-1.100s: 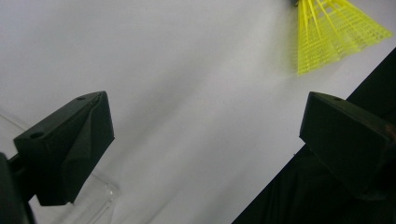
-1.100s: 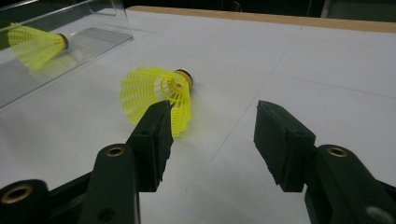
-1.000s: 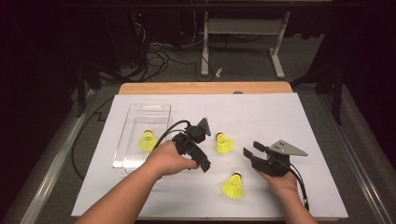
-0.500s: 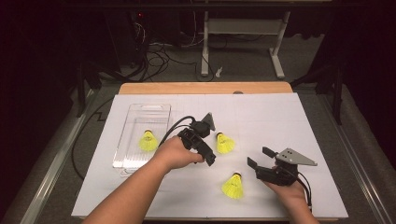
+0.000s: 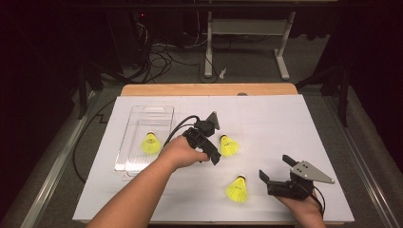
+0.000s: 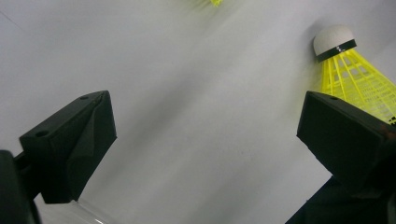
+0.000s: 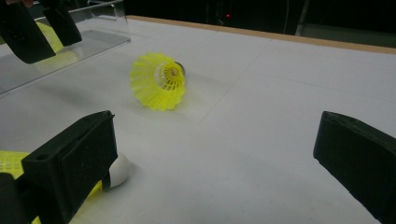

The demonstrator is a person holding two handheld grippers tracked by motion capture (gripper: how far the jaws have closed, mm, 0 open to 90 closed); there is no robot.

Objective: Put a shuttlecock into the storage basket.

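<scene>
Three yellow shuttlecocks are in play. One lies in the clear tray [image 5: 142, 118] at the left [image 5: 150, 143]. A second shuttlecock [image 5: 229, 146] lies mid-table, just right of my left gripper [image 5: 212, 153]. In the left gripper view that shuttlecock [image 6: 348, 70] sits beyond the right jaw, outside the open left gripper [image 6: 205, 140]. The third shuttlecock [image 5: 237, 189] lies near the front edge, left of my right gripper [image 5: 275, 167]. Its jaws have just been opening and nothing is between them. In the right gripper view its white cork [image 7: 117, 170] rests by the left jaw of the right gripper [image 7: 215, 154].
A white sheet [image 5: 285, 123] covers the table, with a wooden edge [image 5: 209, 89] at the back. The right gripper view shows the mid-table shuttlecock [image 7: 159, 81] ahead and the tray [image 7: 84, 42] at far left. Cables and a stand's legs lie on the floor behind.
My right gripper has drawn back to the right, away from the front shuttlecock, and its jaws have spread wide. My left gripper has edged closer to the middle shuttlecock.
</scene>
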